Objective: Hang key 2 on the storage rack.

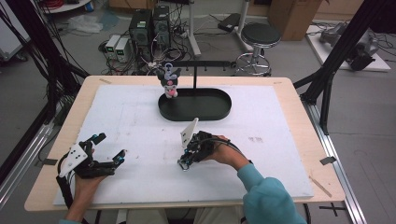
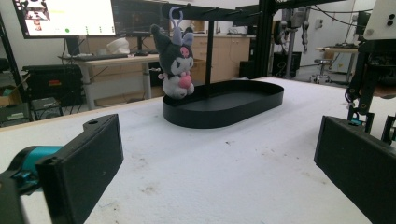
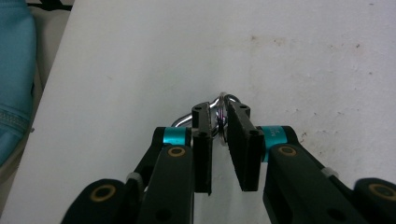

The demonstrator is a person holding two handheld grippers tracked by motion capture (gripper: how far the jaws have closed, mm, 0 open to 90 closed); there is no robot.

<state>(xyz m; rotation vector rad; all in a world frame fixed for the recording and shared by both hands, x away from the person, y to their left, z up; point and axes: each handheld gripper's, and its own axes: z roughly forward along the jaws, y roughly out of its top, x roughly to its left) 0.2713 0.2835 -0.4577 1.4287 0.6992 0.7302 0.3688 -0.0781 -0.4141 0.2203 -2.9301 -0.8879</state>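
Grasping is the step in hand: the right hand-held gripper [image 3: 219, 122] pinches a metal ring clip [image 3: 220, 105] lying on the table [image 3: 289, 56] between its fingertips, so next it likely needs a steady lift, while the left hand-held gripper [image 1: 108, 150] rests spread.

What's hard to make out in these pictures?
- Metal clip: right gripper view, mostly hidden between the right gripper jaws; its full shape is unclear.
- Same clip, high view: too small, under the gripper.
- Plush toy: left gripper view; how its loop meets the rack is unclear.
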